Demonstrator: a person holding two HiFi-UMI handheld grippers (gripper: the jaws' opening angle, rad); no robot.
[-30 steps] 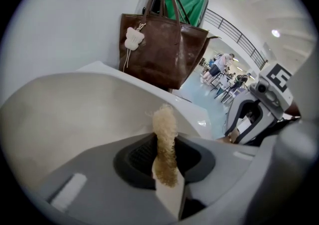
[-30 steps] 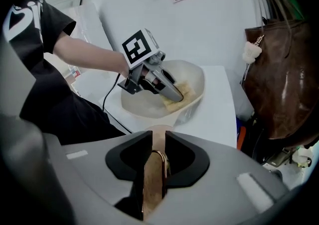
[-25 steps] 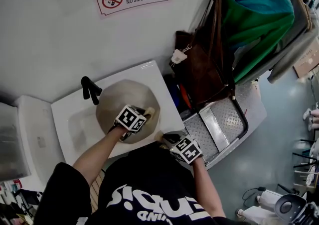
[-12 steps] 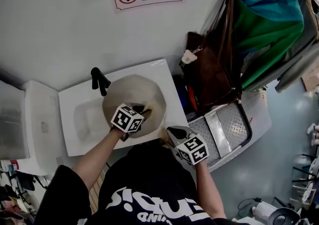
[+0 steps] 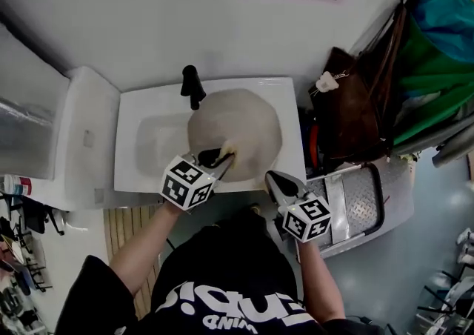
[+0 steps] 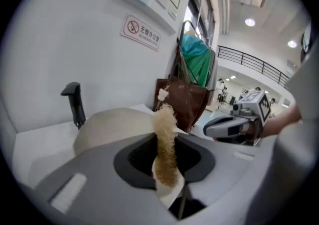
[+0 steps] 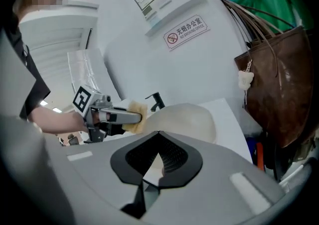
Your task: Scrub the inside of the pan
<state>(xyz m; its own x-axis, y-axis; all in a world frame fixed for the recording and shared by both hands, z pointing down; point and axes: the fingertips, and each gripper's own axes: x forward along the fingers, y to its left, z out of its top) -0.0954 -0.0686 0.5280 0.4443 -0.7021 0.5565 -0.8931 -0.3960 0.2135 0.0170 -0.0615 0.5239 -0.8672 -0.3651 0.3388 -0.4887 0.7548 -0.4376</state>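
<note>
Head view with both gripper views. The pan [image 5: 235, 132], a pale beige round vessel, lies in the right part of the white sink [image 5: 141, 115], just right of the black faucet [image 5: 191, 85]. Whether its opening faces up is not clear from these views.

The left gripper [image 5: 222, 159] has its jaws clamped on a tan fibrous scrubber [image 6: 166, 144], which juts out past the fingertips. That leaves the working end free to meet the pan while the jaws stay off it. It hangs over the pan's near rim and appears clear of the surface.

The right gripper [image 5: 275, 180] is closed on nothing. It is held off to the right at the sink's near edge, probably kept out of the scrubbing path. A brown bag [image 5: 348, 115] hangs further right, apart from the work.
</note>
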